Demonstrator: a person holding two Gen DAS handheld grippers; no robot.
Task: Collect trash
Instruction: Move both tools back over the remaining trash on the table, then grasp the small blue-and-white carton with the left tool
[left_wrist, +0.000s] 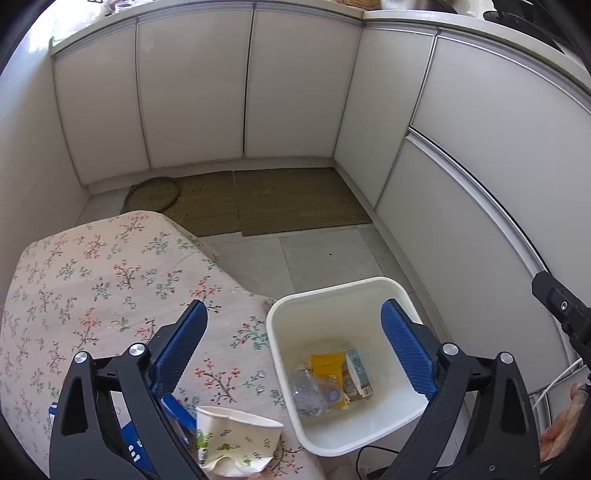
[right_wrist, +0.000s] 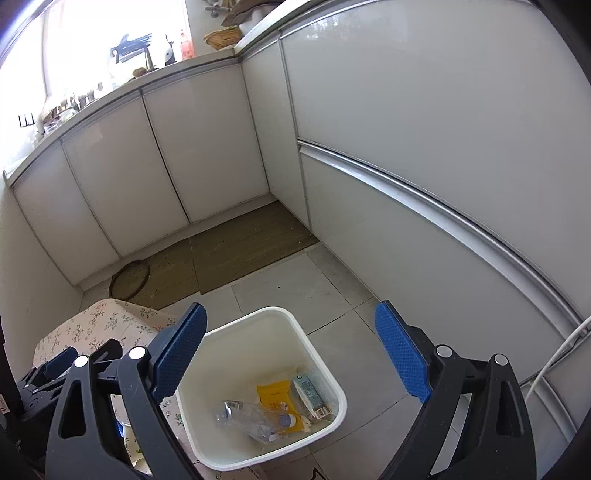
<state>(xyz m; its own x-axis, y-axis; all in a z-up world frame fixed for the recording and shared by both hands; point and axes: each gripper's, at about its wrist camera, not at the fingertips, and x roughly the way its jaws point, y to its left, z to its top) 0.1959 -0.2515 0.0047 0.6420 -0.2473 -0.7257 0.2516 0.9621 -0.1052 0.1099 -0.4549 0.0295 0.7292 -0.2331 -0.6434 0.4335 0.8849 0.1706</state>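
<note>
A white square bin (left_wrist: 280, 314) stands on the floor beside a floral-covered table (left_wrist: 92, 280). Inside it lie a clear plastic bottle (left_wrist: 306, 391), a yellow packet (left_wrist: 327, 363) and a small carton (left_wrist: 358, 373). A crumpled paper cup (left_wrist: 236, 439) and a blue wrapper (left_wrist: 133, 443) lie on the table near its front edge. My left gripper (left_wrist: 293, 314) is open and empty, over the table edge and bin. My right gripper (right_wrist: 290, 317) is open and empty above the bin (right_wrist: 221, 332); the bottle (right_wrist: 255, 417), packet (right_wrist: 275, 397) and carton (right_wrist: 310, 393) show there.
White cabinets (left_wrist: 192, 85) line the back and right. A brown mat (left_wrist: 288, 199) and a dark ring (left_wrist: 153, 192) lie on the tiled floor (left_wrist: 325, 254). A white cable (right_wrist: 554, 358) runs along the right cabinet base. The other gripper (left_wrist: 565, 306) shows at the right.
</note>
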